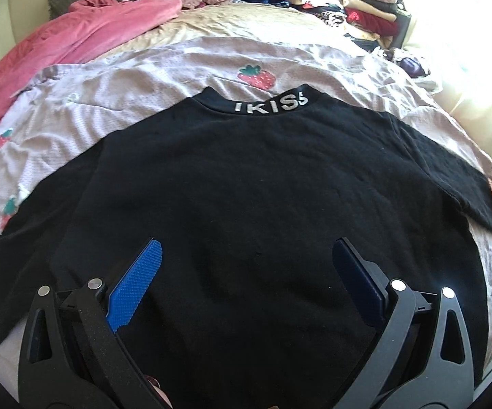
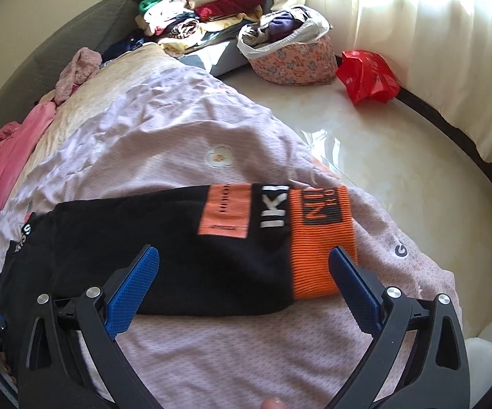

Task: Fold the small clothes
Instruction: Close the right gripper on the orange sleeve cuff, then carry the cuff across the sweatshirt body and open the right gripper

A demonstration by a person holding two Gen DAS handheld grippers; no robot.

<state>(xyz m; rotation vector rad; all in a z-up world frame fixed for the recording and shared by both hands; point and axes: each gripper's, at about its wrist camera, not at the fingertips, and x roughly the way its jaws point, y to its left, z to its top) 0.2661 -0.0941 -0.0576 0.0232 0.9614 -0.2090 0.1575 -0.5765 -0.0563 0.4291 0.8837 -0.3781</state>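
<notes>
A black sweatshirt (image 1: 246, 187) lies flat on the bed, collar with silver "IKISS" lettering (image 1: 270, 106) at the far side, both sleeves spread out. My left gripper (image 1: 246, 248) is open and empty, hovering over the lower body of the shirt. In the right wrist view the right sleeve (image 2: 164, 238) stretches across, with a peach patch (image 2: 225, 209), white letters and an orange striped cuff (image 2: 321, 238). My right gripper (image 2: 244, 255) is open and empty, just above the sleeve near the cuff.
The bed has a lilac cover with strawberries (image 1: 256, 75) and a pink blanket (image 1: 41, 68) at the left. Stacked folded clothes (image 1: 348, 3) sit at the bed head. A floral bag of clothes (image 2: 290, 54) and a red bag (image 2: 368, 75) stand on the floor.
</notes>
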